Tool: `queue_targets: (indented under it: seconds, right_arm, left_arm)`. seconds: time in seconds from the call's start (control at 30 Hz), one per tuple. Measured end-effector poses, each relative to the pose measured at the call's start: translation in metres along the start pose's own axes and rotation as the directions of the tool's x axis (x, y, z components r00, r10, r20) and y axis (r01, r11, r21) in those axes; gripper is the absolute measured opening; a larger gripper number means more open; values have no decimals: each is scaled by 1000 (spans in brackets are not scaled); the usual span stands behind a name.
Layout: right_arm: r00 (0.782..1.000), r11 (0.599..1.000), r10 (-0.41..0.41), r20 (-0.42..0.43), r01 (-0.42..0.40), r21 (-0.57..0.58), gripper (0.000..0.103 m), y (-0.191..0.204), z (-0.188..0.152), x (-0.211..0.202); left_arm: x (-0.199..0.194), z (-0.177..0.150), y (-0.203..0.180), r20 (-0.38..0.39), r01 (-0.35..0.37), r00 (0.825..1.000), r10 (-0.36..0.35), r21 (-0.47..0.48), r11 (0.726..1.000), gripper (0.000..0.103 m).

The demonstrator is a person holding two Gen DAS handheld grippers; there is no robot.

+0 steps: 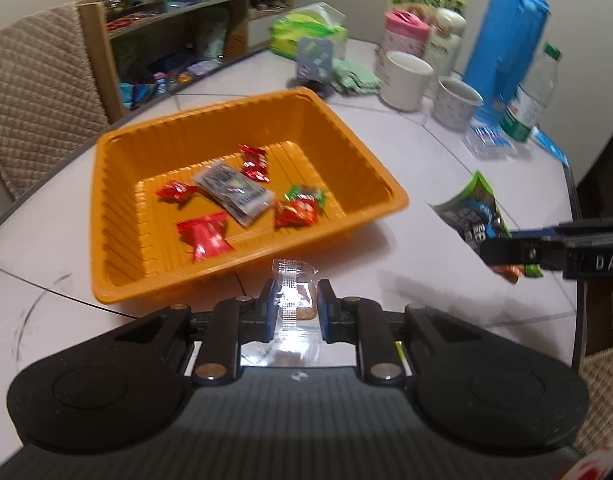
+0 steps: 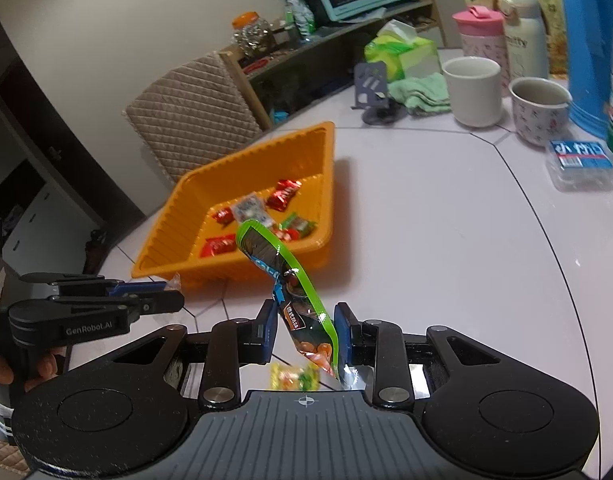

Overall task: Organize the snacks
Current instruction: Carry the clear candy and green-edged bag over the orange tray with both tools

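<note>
An orange tray (image 1: 118, 208) (image 2: 178, 208) sits on the white table and holds several red-wrapped candies (image 1: 204, 236), a grey sachet (image 1: 234, 190) and a green-and-red candy (image 1: 302, 204). My left gripper (image 1: 295, 300) is shut on a clear-wrapped snack (image 1: 294, 292), held above the table just short of the tray's near rim. My right gripper (image 2: 306, 326) is shut on a green-edged dark snack packet (image 2: 290, 280), which sticks up toward the tray. The left wrist view shows that packet (image 1: 472, 216) at the right in the right gripper (image 1: 506, 256). The left gripper (image 2: 162, 296) appears at the left of the right wrist view.
At the table's far side stand a white mug (image 1: 406, 80), a patterned cup (image 1: 456, 102), a blue flask (image 1: 506, 36), a water bottle (image 1: 534, 88), a tissue pack (image 1: 306, 32) and a green cloth (image 1: 354, 76). A yellow-green candy (image 2: 294, 378) lies below my right gripper. A quilted chair (image 1: 34, 92) stands left.
</note>
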State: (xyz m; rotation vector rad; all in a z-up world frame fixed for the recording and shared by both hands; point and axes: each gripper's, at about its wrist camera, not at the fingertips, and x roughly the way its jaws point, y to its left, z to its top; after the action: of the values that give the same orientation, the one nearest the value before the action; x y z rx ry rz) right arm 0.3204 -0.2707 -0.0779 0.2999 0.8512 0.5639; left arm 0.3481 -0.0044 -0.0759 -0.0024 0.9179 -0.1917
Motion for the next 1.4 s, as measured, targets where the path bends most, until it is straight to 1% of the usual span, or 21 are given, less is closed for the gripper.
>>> queue_targets:
  seconds: [0.2, 0.4, 0.63, 0.77, 0.97, 1.1, 1.2, 1.4]
  right_arm:
    - [999, 999, 39, 15, -38, -27, 31, 9, 22, 10]
    - [997, 996, 74, 35, -72, -46, 31, 19, 46, 26]
    - [992, 992, 120, 41, -118, -31, 31, 30, 75, 51]
    - [990, 991, 131, 53, -131, -8, 31, 35, 88, 67]
    - [995, 995, 96, 41, -96, 7, 31, 32, 102, 95]
    - [998, 998, 62, 20, -62, 22, 31, 26, 104, 113]
    - [999, 998, 50, -3, -50, 32, 31, 20, 105, 127]
    - [999, 1000, 11, -35, -10, 15, 31, 18, 108, 151]
  left_arm:
    - [-6, 17, 18, 24, -47, 999, 48, -56, 997, 18]
    - [-6, 31, 32, 41, -88, 995, 92, -73, 993, 18]
    - [2, 46, 48, 41, -126, 991, 130, -98, 987, 18]
    - [5, 51, 56, 39, -145, 988, 150, -109, 983, 18]
    - [13, 55, 70, 29, -167, 985, 172, -131, 977, 18]
    - [19, 56, 78, 21, -177, 983, 182, -142, 974, 18]
    - [24, 58, 82, 13, -180, 983, 184, -151, 972, 18]
    - [35, 58, 89, -1, -182, 983, 184, -166, 969, 18]
